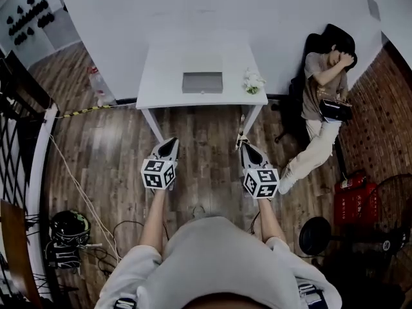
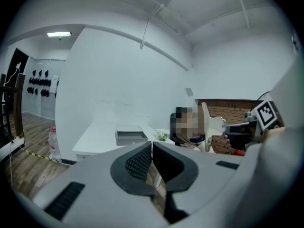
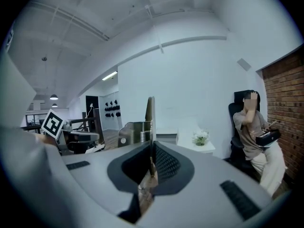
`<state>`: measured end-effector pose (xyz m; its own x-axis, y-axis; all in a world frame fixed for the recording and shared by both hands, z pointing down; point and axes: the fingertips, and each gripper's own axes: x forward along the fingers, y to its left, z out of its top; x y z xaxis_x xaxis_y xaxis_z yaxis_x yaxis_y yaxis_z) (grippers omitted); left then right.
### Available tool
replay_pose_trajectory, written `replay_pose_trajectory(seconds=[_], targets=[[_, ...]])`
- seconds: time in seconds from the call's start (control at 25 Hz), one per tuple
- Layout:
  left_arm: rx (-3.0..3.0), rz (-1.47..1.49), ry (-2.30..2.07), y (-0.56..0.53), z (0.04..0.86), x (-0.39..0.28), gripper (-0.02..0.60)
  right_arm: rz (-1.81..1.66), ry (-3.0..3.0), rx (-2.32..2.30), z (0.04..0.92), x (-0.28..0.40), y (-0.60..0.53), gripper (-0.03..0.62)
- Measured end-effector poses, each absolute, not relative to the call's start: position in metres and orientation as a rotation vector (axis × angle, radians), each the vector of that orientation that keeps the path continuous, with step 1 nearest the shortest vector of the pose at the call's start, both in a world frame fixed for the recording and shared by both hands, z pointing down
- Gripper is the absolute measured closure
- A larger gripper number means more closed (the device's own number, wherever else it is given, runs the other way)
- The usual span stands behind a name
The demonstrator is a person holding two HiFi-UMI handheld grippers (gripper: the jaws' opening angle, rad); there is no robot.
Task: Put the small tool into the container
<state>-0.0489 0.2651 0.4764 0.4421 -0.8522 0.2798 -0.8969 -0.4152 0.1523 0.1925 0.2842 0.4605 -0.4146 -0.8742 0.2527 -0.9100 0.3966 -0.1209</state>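
A shallow grey container (image 1: 202,82) sits open at the middle of the white table (image 1: 167,89), ahead of both grippers. My right gripper (image 1: 244,145) hangs in the air short of the table's front right leg. It is shut on a small metal tool (image 3: 150,118) that sticks up out of its jaws as a thin flat bar. In the head view the tool (image 1: 241,134) pokes forward from the gripper's tip. My left gripper (image 1: 172,140) hovers level with it on the left, in front of the table, its jaws shut with nothing in them (image 2: 151,146). The container (image 2: 130,137) shows beyond them.
A small bunch of white flowers (image 1: 252,81) stands on the table's right end. To the right a person sits in a black chair (image 1: 322,89) by a brick wall. Red canisters (image 1: 354,201) and a fan (image 1: 315,235) stand at the right, cables and gear (image 1: 69,227) on the floor at the left.
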Motion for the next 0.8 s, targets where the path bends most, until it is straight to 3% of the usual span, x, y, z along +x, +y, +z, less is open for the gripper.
replay_pose_trajectory(seconds=[0.8], targets=[[2.431, 0.233, -1.449, 0.121, 0.486, -0.091, 0.568, 0.357, -2.418, 1.654, 0.473, 0.157, 0.153, 0.591]])
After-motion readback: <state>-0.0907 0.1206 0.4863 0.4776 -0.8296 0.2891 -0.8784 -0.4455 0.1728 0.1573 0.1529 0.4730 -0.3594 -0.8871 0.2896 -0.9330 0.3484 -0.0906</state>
